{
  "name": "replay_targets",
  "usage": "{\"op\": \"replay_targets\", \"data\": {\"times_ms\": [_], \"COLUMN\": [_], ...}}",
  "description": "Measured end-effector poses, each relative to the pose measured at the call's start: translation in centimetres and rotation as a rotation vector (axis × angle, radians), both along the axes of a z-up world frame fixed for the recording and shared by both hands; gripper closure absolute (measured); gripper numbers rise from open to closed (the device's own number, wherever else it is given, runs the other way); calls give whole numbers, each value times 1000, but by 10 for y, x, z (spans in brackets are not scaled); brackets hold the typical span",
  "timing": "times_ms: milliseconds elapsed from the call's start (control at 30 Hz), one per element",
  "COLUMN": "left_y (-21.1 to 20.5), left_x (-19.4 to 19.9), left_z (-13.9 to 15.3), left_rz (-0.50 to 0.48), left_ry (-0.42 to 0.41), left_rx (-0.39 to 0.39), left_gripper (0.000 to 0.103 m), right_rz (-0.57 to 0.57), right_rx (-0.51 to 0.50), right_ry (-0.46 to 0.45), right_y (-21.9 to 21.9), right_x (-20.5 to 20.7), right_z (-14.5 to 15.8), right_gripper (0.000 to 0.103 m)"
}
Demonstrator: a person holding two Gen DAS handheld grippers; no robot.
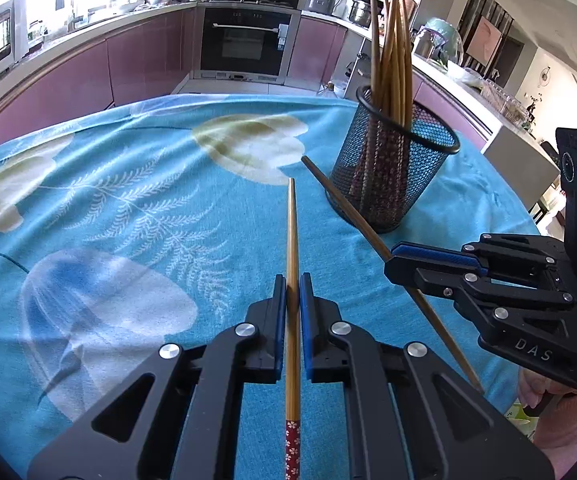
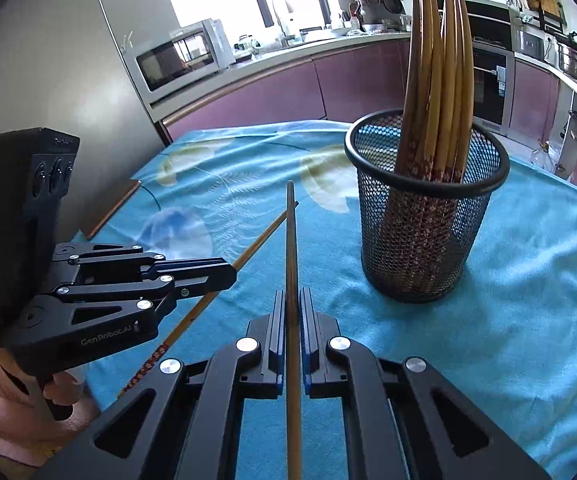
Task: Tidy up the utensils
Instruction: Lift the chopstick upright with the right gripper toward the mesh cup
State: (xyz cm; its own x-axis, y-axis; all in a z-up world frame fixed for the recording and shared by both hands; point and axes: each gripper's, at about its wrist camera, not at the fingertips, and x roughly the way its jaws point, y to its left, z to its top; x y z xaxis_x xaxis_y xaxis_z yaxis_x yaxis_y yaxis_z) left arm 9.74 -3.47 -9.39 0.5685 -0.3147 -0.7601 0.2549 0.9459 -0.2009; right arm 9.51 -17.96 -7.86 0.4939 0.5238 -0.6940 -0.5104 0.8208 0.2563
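A black mesh holder stands on the blue cloth with several wooden chopsticks upright in it. My left gripper is shut on a light wooden chopstick with a red flowered end, its tip pointing forward over the cloth. My right gripper is shut on a darker chopstick, whose tip points toward the holder's left side. The two chopstick tips cross in the right wrist view.
A blue flowered cloth covers the table. Behind it run purple kitchen cabinets, an oven and a microwave. A person's hand grips the right tool's handle.
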Motion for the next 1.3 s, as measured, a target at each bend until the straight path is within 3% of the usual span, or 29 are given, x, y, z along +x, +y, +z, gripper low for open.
{"op": "replay_targets", "data": {"times_ms": [700, 1300], "left_y": [5, 0], "left_x": [-20, -30], "left_z": [45, 72], "left_rz": [-50, -69], "left_ry": [-71, -139], "left_rx": [-106, -127], "left_gripper": [96, 96], "right_rz": [-44, -80], "right_rx": [123, 167], "right_ry": [-103, -170], "right_y": [-32, -47], "right_x": [-16, -23], "right_z": [37, 57], "right_gripper": [97, 97]}}
